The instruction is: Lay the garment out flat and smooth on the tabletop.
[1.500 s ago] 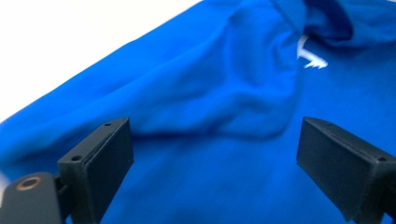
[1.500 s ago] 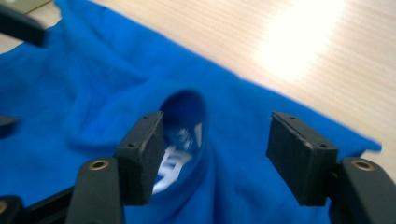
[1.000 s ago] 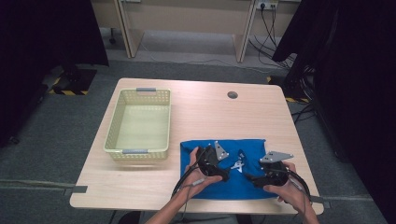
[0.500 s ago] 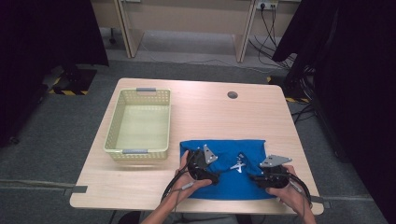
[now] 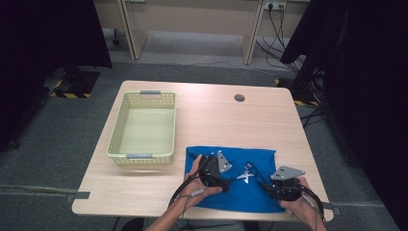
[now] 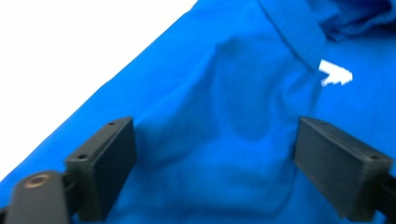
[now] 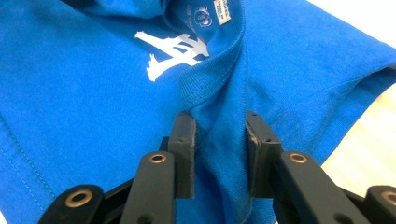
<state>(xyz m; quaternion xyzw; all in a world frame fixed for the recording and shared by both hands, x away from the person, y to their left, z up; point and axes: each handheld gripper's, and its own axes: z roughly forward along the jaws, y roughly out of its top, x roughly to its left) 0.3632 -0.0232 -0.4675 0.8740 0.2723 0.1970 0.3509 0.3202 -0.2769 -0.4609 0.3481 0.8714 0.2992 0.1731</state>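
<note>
A ridge of blue cloth is gathered between the pads of the right gripper (image 7: 218, 154), whose jaws have just been closing; in the right gripper view the fabric stands pinched up between them, beside the ribbed collar (image 7: 205, 70). The pads are seen set against both sides of the fold, so it is judged to be clamped. Just beyond the jaws the white printed mark (image 7: 175, 53) and the neck label (image 7: 208, 11) are seen, and to the side a hemmed edge lies over the wooden table (image 7: 369, 140).

The left gripper (image 6: 215, 158) is held with its jaws wide apart, though they have just been closing a little; flat blue cloth lies between them, untouched by either pad.

The blue T-shirt (image 5: 262, 161) is spread on the near side of the table, under both grippers. It is judged light, soft and limp: no shape is kept on lifting, and anything not gripped will sag and drag. A single layer may be let slip by smooth pads, so a bunched fold or a stitched seam is the better hold. The collar and shoulder seams are thicker and are judged the surest places. Two grips well apart are needed if it is to be lifted flat.

Farther off, a yellow basket (image 5: 118, 156) stands at the left gripper's far side.
</note>
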